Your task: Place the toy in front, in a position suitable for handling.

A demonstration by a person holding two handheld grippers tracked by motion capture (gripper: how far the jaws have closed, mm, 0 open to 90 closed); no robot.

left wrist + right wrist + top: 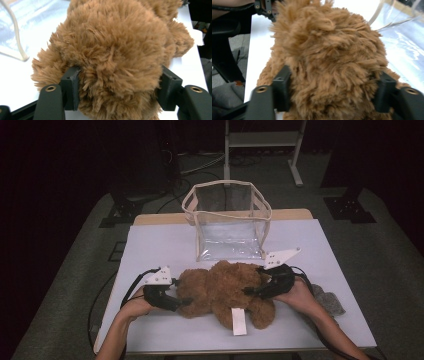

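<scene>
- Nearest the person, on the white bench (165, 330), a brown plush bear (225, 292) lies on its side, a white tag (239, 321) sticking out toward the front edge.
- At the bear's left end, the left gripper (181, 302) has its jaws pressed into the fur on both sides. They may hold fluff rather than stuffing, so that end could slip free when lifted.
- At the bear's right end, the right gripper (250, 291) also has its jaws sunk into the fur. If the two hands rise unevenly, the soft body could sag or twist out.
- Just behind the bear stands an open clear bag (227, 220) with cream trim. Its limp rim could fold inward or tip if the bear brushes it.
- Off to the right, a grey cloth (330, 302) hangs at the bench edge, where a forearm could drag it.
</scene>
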